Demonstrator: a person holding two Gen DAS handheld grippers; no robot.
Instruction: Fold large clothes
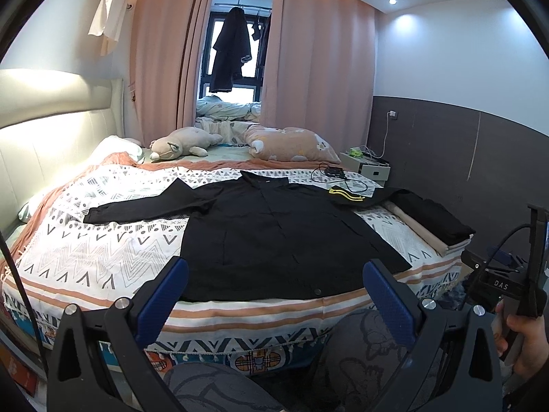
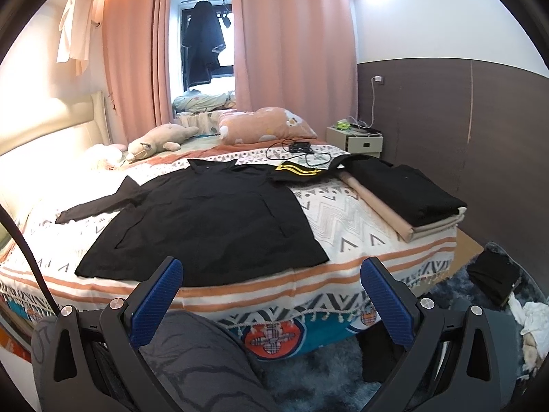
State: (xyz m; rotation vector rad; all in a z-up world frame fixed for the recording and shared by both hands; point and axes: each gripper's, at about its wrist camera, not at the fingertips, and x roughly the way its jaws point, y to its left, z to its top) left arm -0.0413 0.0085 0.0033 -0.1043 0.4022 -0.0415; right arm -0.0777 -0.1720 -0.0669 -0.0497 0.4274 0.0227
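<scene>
Your left gripper [image 1: 276,295] and right gripper [image 2: 272,292] both gape empty; one black shirt [image 1: 274,226] spread flat, two folded garments [image 2: 408,195] stacked.

From my left wrist camera I can read one label: "DAS", in pale letters on the black body of my right gripper [image 1: 501,285], at about three o'clock in that view. I can read nothing else anywhere.
</scene>
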